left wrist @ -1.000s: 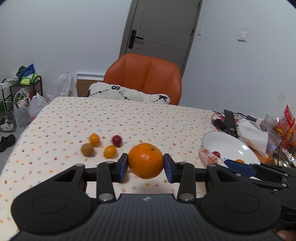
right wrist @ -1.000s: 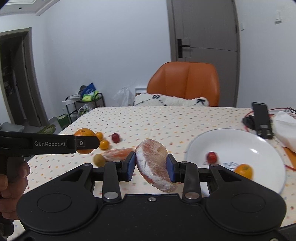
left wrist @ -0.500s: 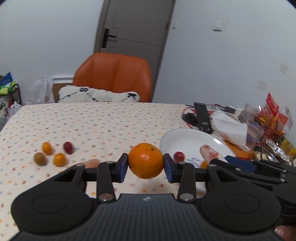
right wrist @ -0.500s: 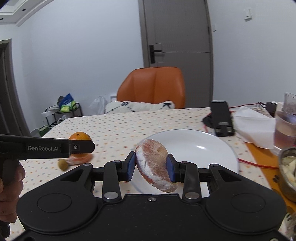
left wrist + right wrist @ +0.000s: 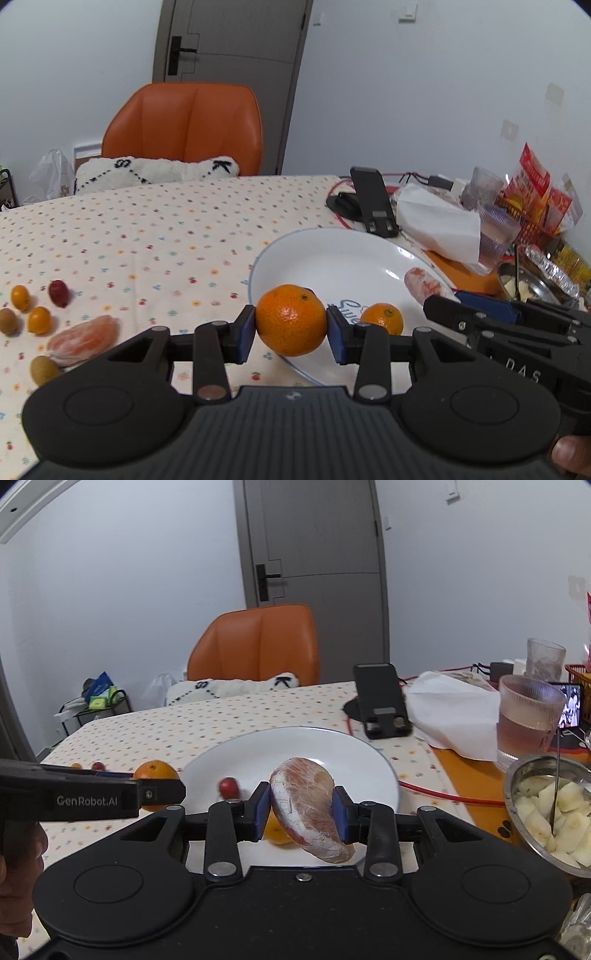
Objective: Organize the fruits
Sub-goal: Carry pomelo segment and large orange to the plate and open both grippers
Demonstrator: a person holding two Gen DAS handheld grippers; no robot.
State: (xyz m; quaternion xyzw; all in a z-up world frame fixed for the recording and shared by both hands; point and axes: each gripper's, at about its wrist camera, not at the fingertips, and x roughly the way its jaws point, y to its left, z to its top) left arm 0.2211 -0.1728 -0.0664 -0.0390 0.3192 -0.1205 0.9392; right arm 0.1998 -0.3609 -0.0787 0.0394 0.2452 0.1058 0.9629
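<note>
My left gripper [image 5: 291, 334] is shut on a round orange [image 5: 288, 317], held just above the near left rim of the white plate [image 5: 332, 258]. My right gripper [image 5: 303, 812] is shut on a peeled pink citrus segment [image 5: 306, 801], which hangs over the plate [image 5: 295, 749]. A small orange [image 5: 382, 318] and a small red fruit [image 5: 229, 786] lie in the plate. To the left, on the dotted tablecloth, lie another peeled segment [image 5: 83, 338], two kiwis [image 5: 43, 369], two kumquats [image 5: 38, 319] and a red date [image 5: 58, 293].
Behind the plate stand a black phone stand [image 5: 373, 206] and a crumpled white tissue [image 5: 439, 221]. To the right are a glass of drink [image 5: 532, 716], a metal bowl of cut fruit [image 5: 550, 812] and a red cable [image 5: 443, 794]. An orange chair [image 5: 184, 125] is at the far edge.
Both grippers have swung right, away from the loose fruits and over to the plate, each still holding its fruit. The plate now looks larger and closer in both views.
</note>
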